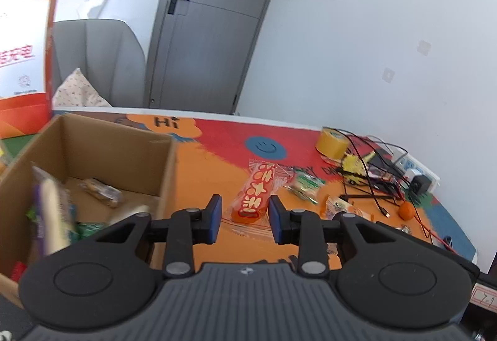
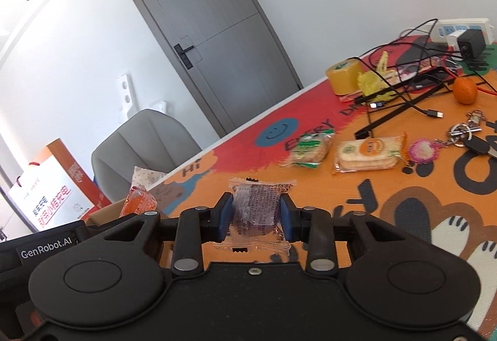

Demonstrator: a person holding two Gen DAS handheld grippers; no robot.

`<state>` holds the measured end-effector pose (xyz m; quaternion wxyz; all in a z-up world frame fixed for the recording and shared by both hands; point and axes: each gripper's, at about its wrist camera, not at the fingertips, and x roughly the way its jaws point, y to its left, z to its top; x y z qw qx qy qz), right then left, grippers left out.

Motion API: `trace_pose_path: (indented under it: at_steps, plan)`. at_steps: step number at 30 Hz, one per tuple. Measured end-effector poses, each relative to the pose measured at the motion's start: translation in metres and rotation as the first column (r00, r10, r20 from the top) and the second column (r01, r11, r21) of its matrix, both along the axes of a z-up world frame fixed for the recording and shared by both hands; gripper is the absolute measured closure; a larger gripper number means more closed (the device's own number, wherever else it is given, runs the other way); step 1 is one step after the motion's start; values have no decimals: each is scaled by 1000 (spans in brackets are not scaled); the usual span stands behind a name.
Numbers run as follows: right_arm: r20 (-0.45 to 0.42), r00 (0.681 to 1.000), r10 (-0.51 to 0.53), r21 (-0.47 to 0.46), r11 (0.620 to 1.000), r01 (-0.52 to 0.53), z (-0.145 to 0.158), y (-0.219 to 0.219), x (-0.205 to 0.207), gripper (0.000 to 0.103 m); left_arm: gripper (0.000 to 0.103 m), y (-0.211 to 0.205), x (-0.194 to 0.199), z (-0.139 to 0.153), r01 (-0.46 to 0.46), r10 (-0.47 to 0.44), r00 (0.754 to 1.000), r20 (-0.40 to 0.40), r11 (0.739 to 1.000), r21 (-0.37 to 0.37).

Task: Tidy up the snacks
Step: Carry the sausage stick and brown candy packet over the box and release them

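- Left gripper: pads closed in on near end of orange-red snack pack, pinching it by the clear wrapper edge; far end pointing away over the table.
- Same pack seen from right wrist view as an orange tip poking up past the left gripper body, just above the box corner.
- Right gripper: blue pads pressed on both sides of a clear-wrapped dark snack, held off the mat; crimped wrapper ends sticking out in front of and behind the pads.
- Cardboard box: open top, left of the left gripper, on the table's left part. Inside: 1 clear-wrapped biscuit on the floor, green wrapper nearer the camera, blurred purple-and-beige pack at the near wall.
- Printed mat: orange and red, smiley and "Hi" graphics, covering the table.
- Loose on the mat, well apart from the box: green cracker pack and orange-label cracker pack, side by side, not touching.
- Beyond those 2: yellow tape roll, tangle of cables, power strip at the far edge.
- Small orange fruit right of the cables; key bunch with pink charm near it.
- Orange-and-white paper bag standing behind the box; grey chair and grey door in the background.
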<state>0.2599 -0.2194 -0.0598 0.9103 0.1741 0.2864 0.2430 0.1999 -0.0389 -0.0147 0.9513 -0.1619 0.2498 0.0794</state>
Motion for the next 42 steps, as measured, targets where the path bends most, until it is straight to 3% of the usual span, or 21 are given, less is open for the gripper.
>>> trace_pose_path:
  at_steps: [19, 30, 42]
  plan:
    - [89, 983, 163, -50, 986, -159, 29, 84, -34, 70, 72, 87, -42, 1, -167, 168, 985, 33, 985, -50]
    - [104, 970, 220, -101, 973, -210, 37, 127, -43, 70, 60, 131, -59, -3, -246, 251, 967, 34, 963, -111]
    - [90, 953, 289, -129, 952, -277, 39, 180, -42, 70, 52, 167, -90, 9, -305, 314, 947, 66, 945, -122]
